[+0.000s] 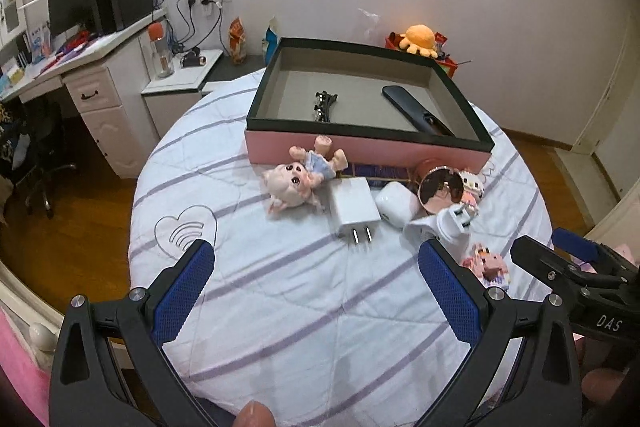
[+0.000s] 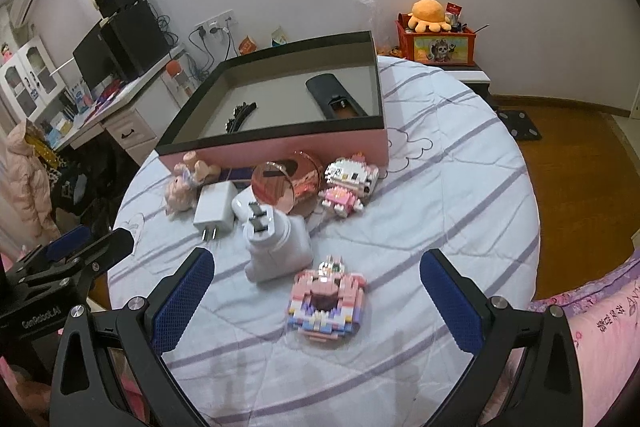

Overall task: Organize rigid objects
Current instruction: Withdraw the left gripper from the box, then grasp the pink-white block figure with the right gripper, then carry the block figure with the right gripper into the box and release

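White bedding with lilac stripes (image 1: 280, 291) covers the round surface in both views, with a white desk (image 1: 100, 83) and dark monitor (image 1: 70, 7) at the upper left of each frame. Near the centre sits the pink box (image 1: 360, 151) with its dark rim, holding a black hair clip (image 1: 325, 105) on the left and a dark remote (image 1: 416, 107) on the right. Just in front of the box, left to right in the left wrist view, lie a pink-haired doll (image 1: 298, 179), a white charger (image 1: 354, 205) with its prongs toward the camera, a white rounded adapter (image 1: 394, 205), a rose-gold round tin (image 1: 440, 187) and a white plug adapter (image 1: 444, 223). The left gripper (image 1: 316, 279) is spread wide over bare bedding, holding nothing. Only this view shows the heart outline (image 1: 186, 231) stitched on the bedding at centre left, and it crops the brick-built pink figure (image 1: 490, 265) behind its right finger. The right wrist view shows that figure (image 2: 326, 301) whole, lying flat low in the frame between the wide-spread fingers of the right gripper (image 2: 316, 283), untouched. It also reveals a brick-built white cat figure (image 2: 348, 183) right of the tin (image 2: 280, 185), and the red toy chest (image 2: 436, 43) with an orange plush (image 2: 430, 13) at the upper right.
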A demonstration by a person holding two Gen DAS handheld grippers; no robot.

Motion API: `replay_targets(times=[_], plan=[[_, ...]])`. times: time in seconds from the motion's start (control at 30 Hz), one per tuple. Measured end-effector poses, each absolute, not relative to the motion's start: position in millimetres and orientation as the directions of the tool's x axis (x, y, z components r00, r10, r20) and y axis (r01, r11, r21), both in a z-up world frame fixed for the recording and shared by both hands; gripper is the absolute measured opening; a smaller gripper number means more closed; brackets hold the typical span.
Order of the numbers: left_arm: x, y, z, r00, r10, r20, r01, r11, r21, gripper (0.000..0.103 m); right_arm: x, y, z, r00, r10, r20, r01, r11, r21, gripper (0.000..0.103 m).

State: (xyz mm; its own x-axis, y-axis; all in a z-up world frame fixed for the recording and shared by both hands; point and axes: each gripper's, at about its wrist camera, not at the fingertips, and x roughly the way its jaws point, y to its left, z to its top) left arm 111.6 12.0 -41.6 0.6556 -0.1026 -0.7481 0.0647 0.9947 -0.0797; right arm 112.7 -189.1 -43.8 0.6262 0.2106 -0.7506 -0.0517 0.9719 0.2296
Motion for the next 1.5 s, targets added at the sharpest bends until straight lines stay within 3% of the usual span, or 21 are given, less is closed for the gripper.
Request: replay_targets(times=[0.57, 0.63, 0.77, 0.9, 1.5], plan=[[108.9, 10.4, -62.1, 0.618, -0.113, -0.778, 0.071, 0.994, -0.088, 0.103, 114.8, -178.6, -88.5, 0.541, 0.129, -0.831, -0.04, 0.991, 0.128, 0.103], [110.9, 10.2, -65.4, 0.61, -0.113, -0.784, 0.072, 0.994, -0.087, 0.103, 117.9, -177.4, -94.3, 0.535, 0.12, -0.836, -0.041, 0.992, 0.117, 0.098], [114.0, 8.1, -71.9, 0.599, -0.115, -0.793, 0.077, 0.993, -0.086, 0.103, 121.1, -175.1, -105.2, 0.513, 0.106, -0.852, -0.037, 0.994, 0.101, 0.071], [117.5, 6.8, -76.4, 0.587, -0.12, -0.801, 0.08, 0.993, -0.089, 0.103, 117.4, -171.0, -105.5, 0.519, 0.09, -0.85, -0.06, 0.996, 0.069, 0.06], [138.5, 11.8, -65.5, 0.613, -0.128, -0.779, 0.074, 0.992, -0.105, 0.103, 117.2, -188.6, -63.9, 0.591, 0.132, -0.796, -0.05, 0.991, 0.127, 0.059]])
